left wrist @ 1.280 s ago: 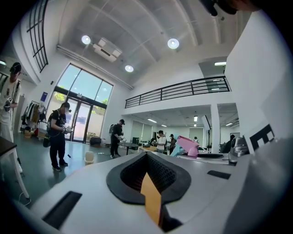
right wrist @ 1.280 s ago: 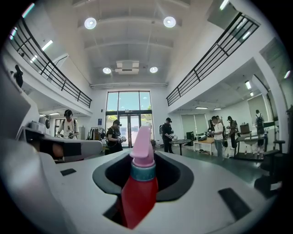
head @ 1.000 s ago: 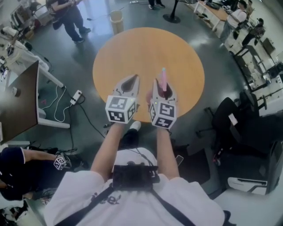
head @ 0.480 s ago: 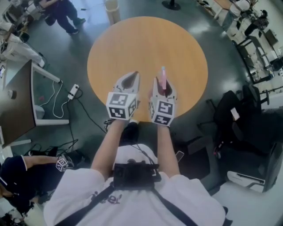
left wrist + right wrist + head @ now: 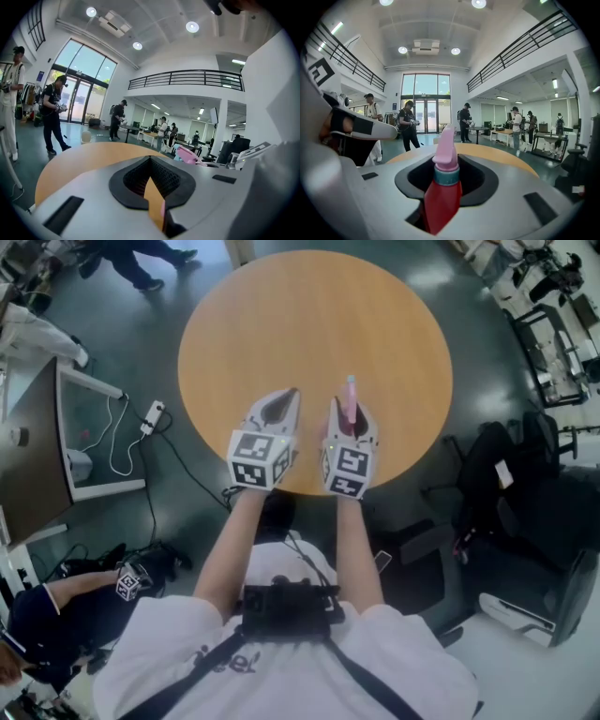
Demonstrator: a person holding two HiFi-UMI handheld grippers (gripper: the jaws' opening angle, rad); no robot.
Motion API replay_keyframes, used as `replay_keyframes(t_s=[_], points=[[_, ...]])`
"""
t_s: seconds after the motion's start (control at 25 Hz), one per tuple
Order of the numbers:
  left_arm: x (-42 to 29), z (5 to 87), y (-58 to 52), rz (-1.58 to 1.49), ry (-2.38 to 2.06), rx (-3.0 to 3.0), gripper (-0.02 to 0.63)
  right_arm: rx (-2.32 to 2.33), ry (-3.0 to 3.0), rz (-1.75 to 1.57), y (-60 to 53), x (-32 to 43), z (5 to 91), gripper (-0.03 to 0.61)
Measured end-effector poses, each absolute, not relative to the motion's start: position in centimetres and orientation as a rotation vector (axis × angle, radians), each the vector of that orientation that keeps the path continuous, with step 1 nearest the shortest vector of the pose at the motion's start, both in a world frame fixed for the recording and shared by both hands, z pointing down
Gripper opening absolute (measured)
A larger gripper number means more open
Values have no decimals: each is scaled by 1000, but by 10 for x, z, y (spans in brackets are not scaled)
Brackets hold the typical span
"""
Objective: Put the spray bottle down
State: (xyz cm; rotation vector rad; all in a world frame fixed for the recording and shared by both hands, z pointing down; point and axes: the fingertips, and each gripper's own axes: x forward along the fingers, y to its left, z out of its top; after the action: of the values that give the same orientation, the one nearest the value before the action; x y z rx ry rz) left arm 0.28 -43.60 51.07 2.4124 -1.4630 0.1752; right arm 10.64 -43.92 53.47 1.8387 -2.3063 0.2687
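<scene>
Against the head view of one second ago, the round table [image 5: 309,324] is seen larger and higher in the frame, and both grippers are found lower and closer to its top. They are held side by side over the near edge of the table, as they were before. The person walking beyond the far left of the table has almost passed out of that view. The hold on the bottle is unchanged.

The spray bottle [image 5: 442,194] is gripped by the right gripper [image 5: 352,409]. The jaws are pressed against the sides of its red body. It lies lengthwise along them, with the teal collar and the pink spray head pointing forward past the jaw tips. The bottle has not been set down. It is carried by the jaws alone, above the near edge of the table. The red body is opaque, so what is in it cannot be told.

The left gripper [image 5: 292,393] is closed with nothing in it. Its jaw tips are brought together, and only a sliver of the table top is seen through the hollow behind them.

A pale bin [image 5: 86,137] stands on the floor beyond the far edge of the table. What is in it cannot be made out.
</scene>
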Motion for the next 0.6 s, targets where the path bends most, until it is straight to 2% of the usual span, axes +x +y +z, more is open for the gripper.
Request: replay_keyframes(t_s=[0.6], points=[[-4,569,-454,269,-1429,2310,11,1819,-2279,280,-470,103,595,166]])
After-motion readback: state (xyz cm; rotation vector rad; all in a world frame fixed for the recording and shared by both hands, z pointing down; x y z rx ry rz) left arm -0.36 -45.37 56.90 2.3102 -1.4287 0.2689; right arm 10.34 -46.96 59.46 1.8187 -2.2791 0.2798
